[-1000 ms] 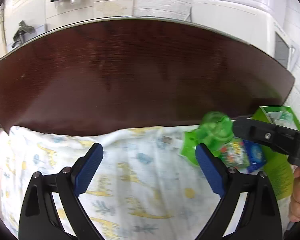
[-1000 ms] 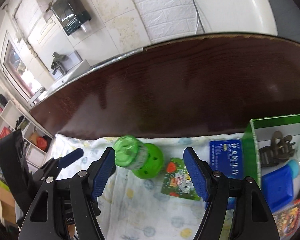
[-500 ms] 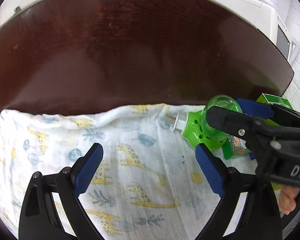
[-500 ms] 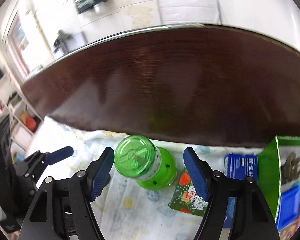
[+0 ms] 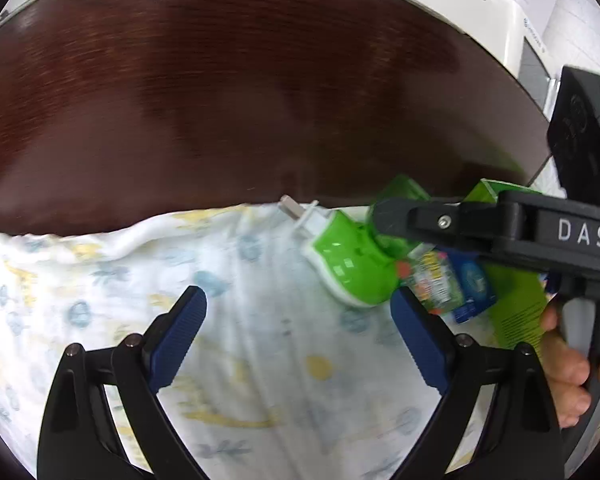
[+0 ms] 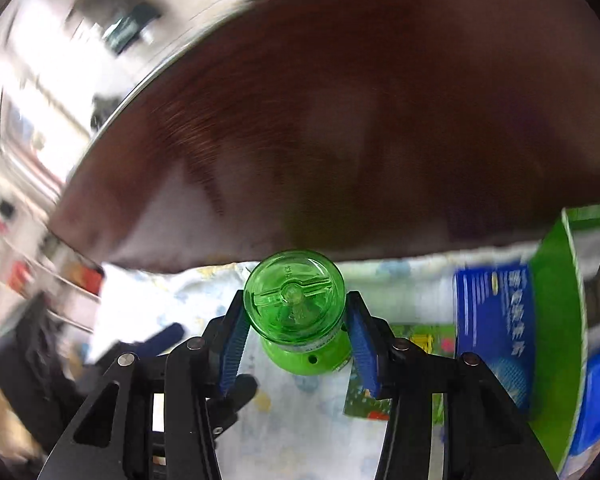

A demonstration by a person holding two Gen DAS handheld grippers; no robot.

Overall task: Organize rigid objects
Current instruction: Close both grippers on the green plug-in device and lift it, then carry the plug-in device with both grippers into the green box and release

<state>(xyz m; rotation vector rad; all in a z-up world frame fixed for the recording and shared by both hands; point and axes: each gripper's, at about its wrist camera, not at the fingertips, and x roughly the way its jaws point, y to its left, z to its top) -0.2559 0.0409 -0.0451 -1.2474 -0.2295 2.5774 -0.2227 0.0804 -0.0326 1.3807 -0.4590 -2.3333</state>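
Right gripper (image 6: 294, 354) pads clamp the green plug-in vaporizer (image 6: 296, 312) by its round bottle; left gripper (image 5: 298, 334) spread, empty. Risk: smooth bottle could twist or slip, snagging the cloth (image 5: 240, 360) under the vaporizer.

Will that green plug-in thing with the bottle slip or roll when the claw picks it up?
Probably not. The right claw squeezes the round, shiny bottle from both sides, though smooth plastic could twist. It looks stiff, like hard plastic, so it shouldn't bend. The green plug-in thing seems light for its size, and its metal prongs would likely stop it rolling far on the cloth.

We see our black plastic left tool (image 5: 296, 334) and right tool (image 6: 294, 344), with ribbed blue pads, silver screws, white "DAS" lettering, bare fingers.
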